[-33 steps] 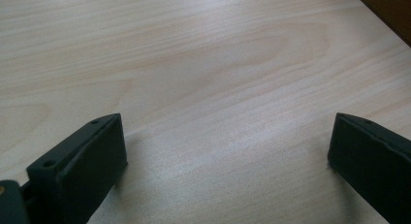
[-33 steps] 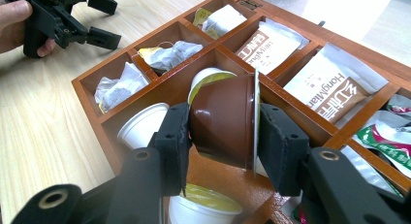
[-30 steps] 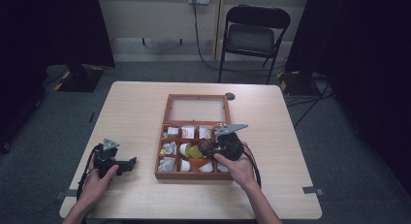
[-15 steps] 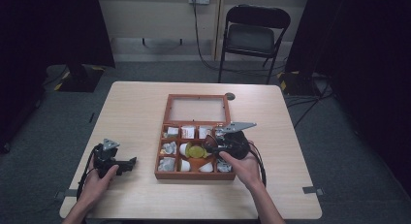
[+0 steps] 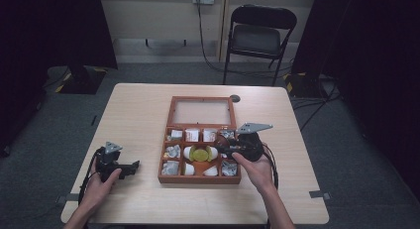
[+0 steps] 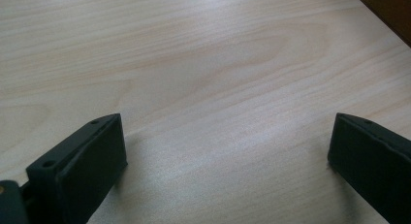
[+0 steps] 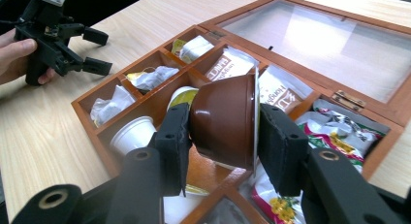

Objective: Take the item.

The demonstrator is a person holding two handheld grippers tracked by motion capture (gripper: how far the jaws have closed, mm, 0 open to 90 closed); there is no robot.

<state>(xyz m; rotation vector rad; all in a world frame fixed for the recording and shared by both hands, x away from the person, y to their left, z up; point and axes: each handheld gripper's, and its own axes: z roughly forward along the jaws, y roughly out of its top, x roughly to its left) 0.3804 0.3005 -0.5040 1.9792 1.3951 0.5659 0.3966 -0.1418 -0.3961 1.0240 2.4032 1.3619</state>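
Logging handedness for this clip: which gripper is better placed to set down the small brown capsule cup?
The right gripper: its jaws are shut on the small brown capsule cup, held above the compartmented wooden box. The left gripper rests open on the pale wooden table, apart from the box.

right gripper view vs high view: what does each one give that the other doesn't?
Right gripper view alone: the brown capsule clamped between the right gripper's jaws, foil lid edge-on, plus print on the sachets.

High view alone: the whole table, the chair, both forearms.

Both: the wooden box with its glass lid laid open, white cups, and the left gripper open above bare table.
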